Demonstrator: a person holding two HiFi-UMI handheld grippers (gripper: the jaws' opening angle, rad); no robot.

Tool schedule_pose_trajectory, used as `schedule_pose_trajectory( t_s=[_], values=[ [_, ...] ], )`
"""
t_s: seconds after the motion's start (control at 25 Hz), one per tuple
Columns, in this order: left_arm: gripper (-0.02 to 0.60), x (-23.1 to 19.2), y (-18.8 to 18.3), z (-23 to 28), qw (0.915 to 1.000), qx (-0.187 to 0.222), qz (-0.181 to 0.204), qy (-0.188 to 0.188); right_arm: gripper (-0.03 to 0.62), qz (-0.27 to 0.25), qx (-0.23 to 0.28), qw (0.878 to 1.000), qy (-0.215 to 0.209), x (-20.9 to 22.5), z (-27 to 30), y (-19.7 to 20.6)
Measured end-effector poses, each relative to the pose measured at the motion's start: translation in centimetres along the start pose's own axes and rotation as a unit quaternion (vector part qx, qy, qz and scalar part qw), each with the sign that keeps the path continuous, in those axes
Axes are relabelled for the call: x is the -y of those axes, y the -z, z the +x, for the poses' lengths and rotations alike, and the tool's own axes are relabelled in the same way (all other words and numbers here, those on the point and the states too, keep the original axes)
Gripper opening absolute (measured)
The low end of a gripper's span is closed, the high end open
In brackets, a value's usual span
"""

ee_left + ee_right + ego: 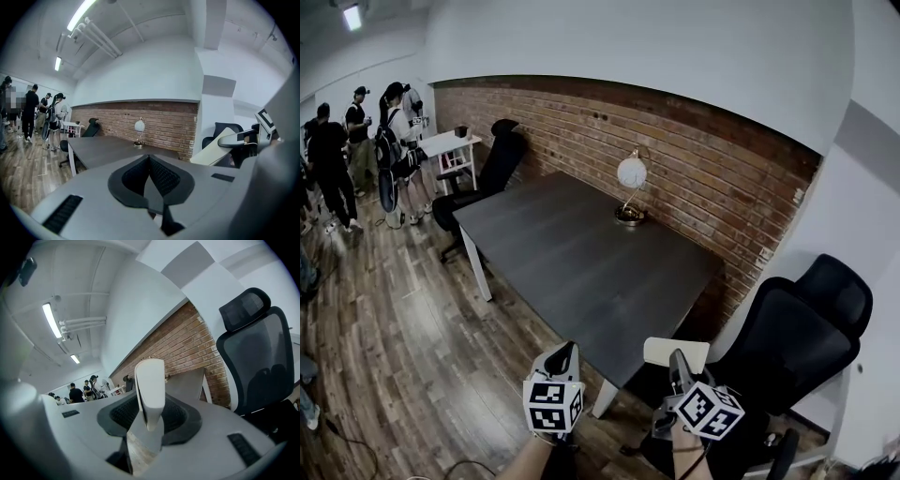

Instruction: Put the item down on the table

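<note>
Brick-wall office with a wood floor and a long dark table (581, 262), which was bare except for a lamp (630, 187) by its wall-side edge. The item (675, 352), some kind of flat cream panel, wasn't on the table yet. It hung in the air just off the near corner, and the right gripper (678, 366) had its jaws clamped on the thin edge, so the panel stood up on edge. My guess is that grip stops a thin panel flopping and makes it easy to tip flat onto the top. The left gripper (564, 354) was squeezed closed on nothing and just rode alongside, probably spare for now. There was plenty of bare tabletop by that corner to land on.

I honestly couldn't tell what the item was, since its lower part sat behind the gripper. A black chair (787, 347) close to the right hand ran off the frame, and the people (356, 150) past the table's far end were too small to make out.
</note>
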State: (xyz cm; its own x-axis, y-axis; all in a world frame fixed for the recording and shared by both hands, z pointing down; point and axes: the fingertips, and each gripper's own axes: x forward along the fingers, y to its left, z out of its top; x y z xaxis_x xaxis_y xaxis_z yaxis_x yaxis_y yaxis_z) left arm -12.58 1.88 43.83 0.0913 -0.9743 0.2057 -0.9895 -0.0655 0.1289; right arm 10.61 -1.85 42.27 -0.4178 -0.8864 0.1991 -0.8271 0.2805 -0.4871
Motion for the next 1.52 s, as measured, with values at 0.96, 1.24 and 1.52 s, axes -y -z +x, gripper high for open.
schedule_pose_trajectory(
  t_s=[0.96,1.24,1.52],
  values=[
    [0.018,-9.8,-5.1,20.0,0.9957,-0.014,-0.025,0.088,0.158,-0.022,0.031,0.996,0.085,-2.9,16.8,-5.1],
    [0.018,-8.0,-4.0,23.6,0.9910,-0.031,-0.018,0.129,0.158,-0.012,0.028,0.990,0.136,-0.2,17.1,-4.6],
    [0.017,-5.0,-2.5,25.7,0.9857,-0.054,-0.019,0.159,0.158,0.003,0.031,0.988,0.154,2.5,17.0,-5.0]
  ],
)
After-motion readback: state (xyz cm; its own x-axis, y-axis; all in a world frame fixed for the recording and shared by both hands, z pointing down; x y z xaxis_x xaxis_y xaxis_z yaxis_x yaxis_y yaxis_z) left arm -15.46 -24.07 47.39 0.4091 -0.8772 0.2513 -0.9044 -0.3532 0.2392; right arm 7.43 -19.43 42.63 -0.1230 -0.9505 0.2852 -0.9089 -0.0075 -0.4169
